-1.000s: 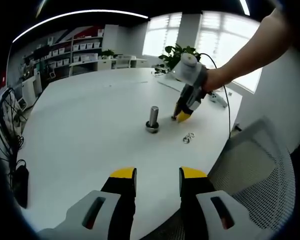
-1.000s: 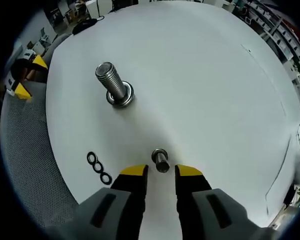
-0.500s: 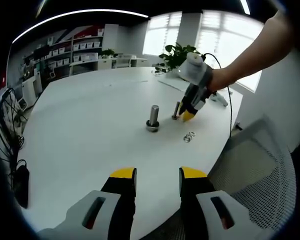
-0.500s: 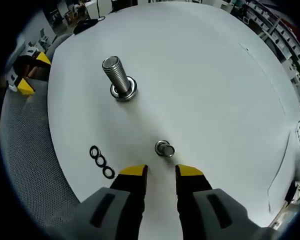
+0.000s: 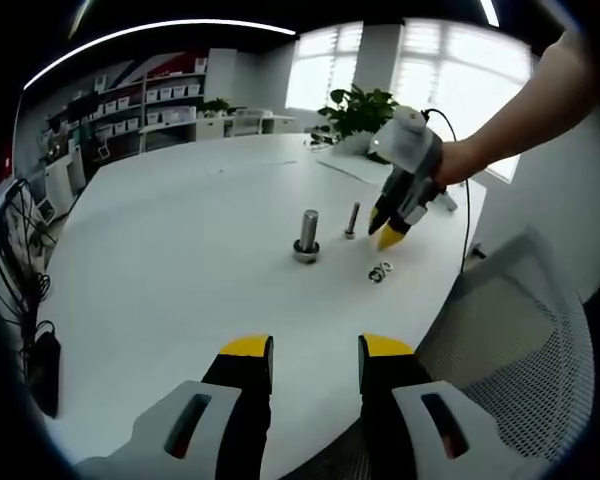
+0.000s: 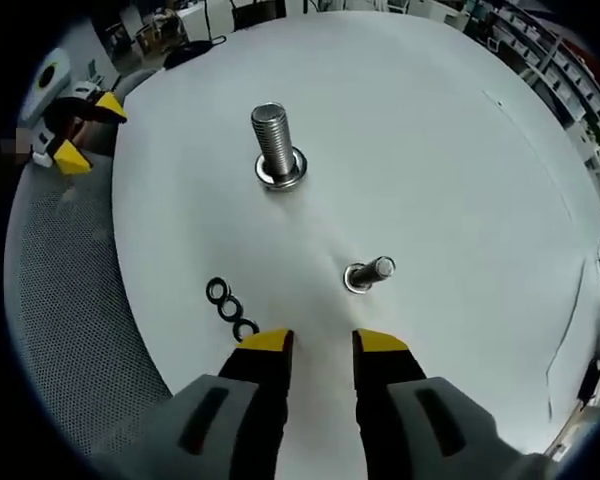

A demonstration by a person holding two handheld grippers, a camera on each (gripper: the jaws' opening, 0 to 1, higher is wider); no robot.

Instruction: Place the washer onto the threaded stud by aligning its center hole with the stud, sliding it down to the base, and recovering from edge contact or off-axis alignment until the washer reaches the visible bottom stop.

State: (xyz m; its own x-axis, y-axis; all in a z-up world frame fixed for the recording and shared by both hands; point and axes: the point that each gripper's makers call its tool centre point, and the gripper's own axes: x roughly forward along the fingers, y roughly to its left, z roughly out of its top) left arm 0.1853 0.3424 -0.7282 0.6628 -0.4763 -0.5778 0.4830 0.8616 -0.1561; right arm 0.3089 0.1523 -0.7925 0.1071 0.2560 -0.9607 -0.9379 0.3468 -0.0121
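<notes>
Washers [image 6: 231,305], three in a row, lie on the counter [image 6: 430,150] just ahead of the right gripper [image 6: 317,343], jaws apart and empty, well apart from the threaded stud [image 6: 276,145]; thin flat rings risk slipping at pickup.

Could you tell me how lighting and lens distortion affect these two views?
Left gripper view: the windows are blown out white and the table edge bows from fisheye. Right gripper view: even light, soft shadows beside the large stud and small stud.
</notes>
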